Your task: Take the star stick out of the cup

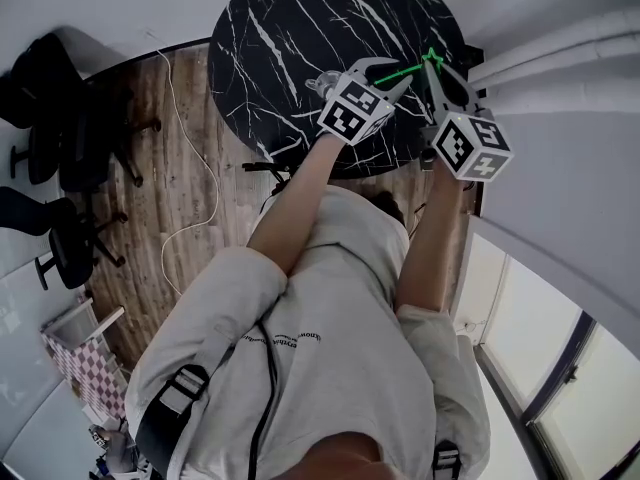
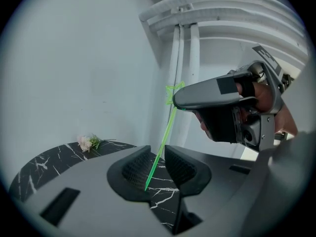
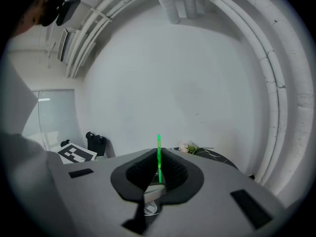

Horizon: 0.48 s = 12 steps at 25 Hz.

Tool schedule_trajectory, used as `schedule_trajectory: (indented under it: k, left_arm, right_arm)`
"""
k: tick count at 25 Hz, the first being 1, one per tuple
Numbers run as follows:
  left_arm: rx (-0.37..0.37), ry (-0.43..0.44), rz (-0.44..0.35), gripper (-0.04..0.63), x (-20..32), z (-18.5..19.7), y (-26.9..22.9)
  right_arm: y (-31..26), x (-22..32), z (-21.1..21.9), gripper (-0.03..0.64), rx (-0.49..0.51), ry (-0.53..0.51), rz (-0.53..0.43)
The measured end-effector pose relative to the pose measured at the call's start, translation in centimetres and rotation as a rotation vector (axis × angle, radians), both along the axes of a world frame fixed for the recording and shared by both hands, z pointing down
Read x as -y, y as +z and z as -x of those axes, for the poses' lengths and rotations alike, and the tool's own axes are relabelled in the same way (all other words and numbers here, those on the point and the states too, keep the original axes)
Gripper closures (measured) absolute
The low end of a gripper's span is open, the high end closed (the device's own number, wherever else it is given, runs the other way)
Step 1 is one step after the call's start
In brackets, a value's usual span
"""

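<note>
Closest to the head camera is the person's grey shirt (image 1: 330, 298), which hides much of the wooden floor (image 1: 170, 198). Both forearms reach out over a black marbled round table (image 1: 290, 48), whose far edge is cut off at the top of the picture.

The right gripper (image 3: 159, 158) has its jaws closed on the green star stick (image 3: 159, 149), which stands upright between the pads. A pale object shows through the gap below them, too blurred to name. No view clearly shows a cup.

In the left gripper view, the stick slants up from the left gripper (image 2: 158, 157), whose jaws stand apart with bare table visible between them. The stick's lower tip lies in that gap against the left-hand pad (image 2: 136, 166), and whether it touches cannot be told. The star end is half hidden behind the right gripper's jaw tip.

A small bunch of flowers (image 2: 89, 142) lies on the table near the wall.
</note>
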<state>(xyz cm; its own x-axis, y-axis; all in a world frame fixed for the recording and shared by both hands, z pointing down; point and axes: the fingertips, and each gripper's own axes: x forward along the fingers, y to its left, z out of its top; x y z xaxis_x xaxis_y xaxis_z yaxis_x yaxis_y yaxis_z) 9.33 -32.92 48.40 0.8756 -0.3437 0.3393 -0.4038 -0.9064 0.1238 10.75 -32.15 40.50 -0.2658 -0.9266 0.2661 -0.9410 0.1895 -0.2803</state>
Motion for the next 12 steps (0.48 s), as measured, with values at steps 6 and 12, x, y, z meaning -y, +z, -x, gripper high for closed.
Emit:
schedule_trajectory:
  k: [6, 12]
  left_arm:
    - [0.013, 0.006, -0.008, 0.54, -1.0, -1.7, 0.2]
    - [0.031, 0.028, -0.013, 0.56, -2.0, -3.1, 1.3]
  right_arm:
    - [0.4, -0.8, -1.4, 0.572, 0.001, -0.015, 0.031]
    - [1.4, -0.7, -2.3, 0.572, -0.003, -0.047, 0.059]
